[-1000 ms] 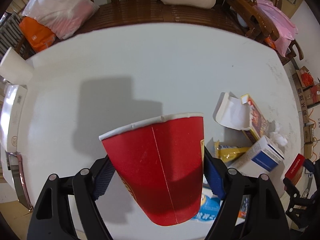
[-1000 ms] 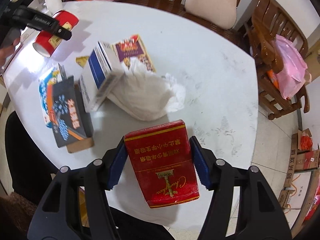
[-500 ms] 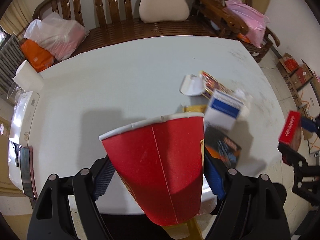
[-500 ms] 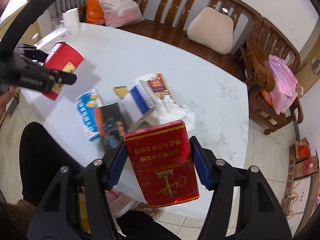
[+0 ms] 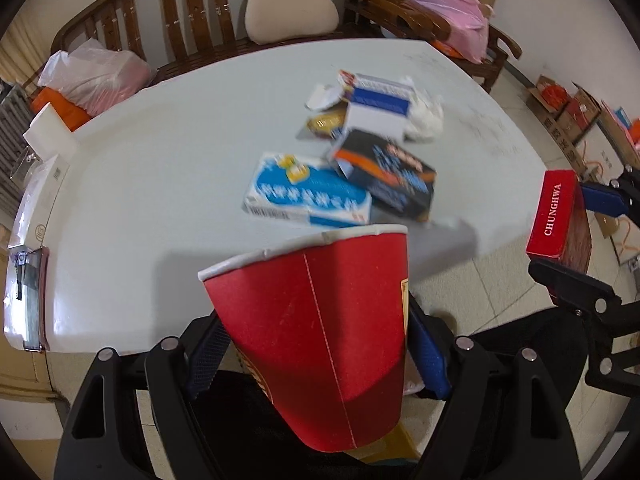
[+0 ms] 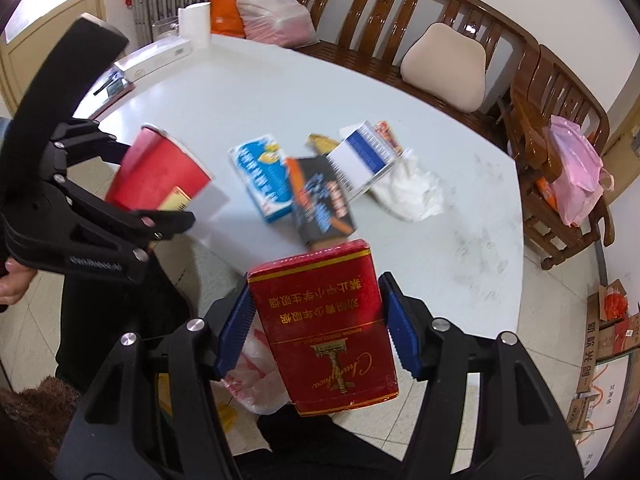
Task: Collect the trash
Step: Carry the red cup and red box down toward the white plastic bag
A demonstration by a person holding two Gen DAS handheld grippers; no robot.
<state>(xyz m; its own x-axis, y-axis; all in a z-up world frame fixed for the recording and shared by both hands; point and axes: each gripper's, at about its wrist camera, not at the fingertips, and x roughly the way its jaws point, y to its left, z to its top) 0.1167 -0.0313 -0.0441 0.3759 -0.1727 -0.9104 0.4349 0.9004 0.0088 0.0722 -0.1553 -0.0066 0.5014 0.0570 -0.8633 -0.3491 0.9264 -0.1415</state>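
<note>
My left gripper (image 5: pixel 316 356) is shut on a red paper cup (image 5: pixel 320 336) with a white rim, held off the near edge of the white table (image 5: pixel 160 168). It also shows in the right wrist view (image 6: pixel 156 176). My right gripper (image 6: pixel 316 320) is shut on a red Chunghwa cigarette carton (image 6: pixel 328 328), held past the table's near edge; the carton shows at the right in the left wrist view (image 5: pixel 558 220). On the table lie a blue-white box (image 5: pixel 308 196), a black-orange box (image 5: pixel 388 176), a white-blue box (image 5: pixel 380 108) and crumpled white tissue (image 5: pixel 424 116).
A white plastic bag (image 6: pixel 252 372) lies on the floor below the right gripper. Wooden bench with a beige cushion (image 5: pixel 290 8) and chairs with a pink bag (image 5: pixel 452 12) stand behind the table. White boxes (image 5: pixel 36 200) sit on the table's left edge. Cardboard boxes (image 6: pixel 608 328) sit on the floor.
Both grippers have pulled back from the table toward its near edge, each keeping its hold. The trash pile now lies farther ahead of them.
</note>
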